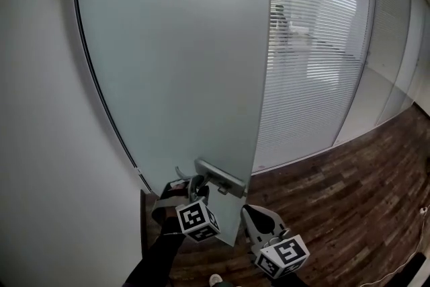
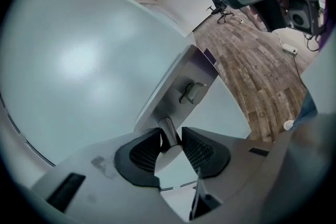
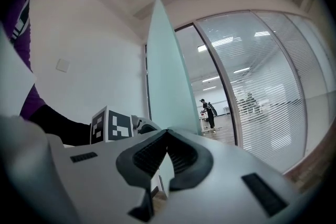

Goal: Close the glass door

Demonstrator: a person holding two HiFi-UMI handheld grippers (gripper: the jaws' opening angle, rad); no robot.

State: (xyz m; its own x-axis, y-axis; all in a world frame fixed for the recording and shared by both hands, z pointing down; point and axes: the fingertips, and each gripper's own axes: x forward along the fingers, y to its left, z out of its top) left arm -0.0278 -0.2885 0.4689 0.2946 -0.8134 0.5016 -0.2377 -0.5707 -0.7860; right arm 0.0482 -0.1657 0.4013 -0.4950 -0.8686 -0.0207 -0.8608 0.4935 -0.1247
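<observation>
- Office corridor w/ wood floor [image 1: 336,185] and blinds-covered partition [image 1: 316,44]; frosted glass door [image 1: 175,64] ajar at centre.
- Left gripper [image 1: 195,190] clamped on door handle [image 1: 220,177]; right gripper [image 1: 254,217] closed, empty, just beside door edge.
- Step: prob. swinging door shut.
- Next: guide by handle till edge meets frame.
- No containers visible.

The door handle [image 1: 220,177] lies inside the left gripper [image 2: 170,140] (right gripper [image 1: 252,215] just to its right).
</observation>
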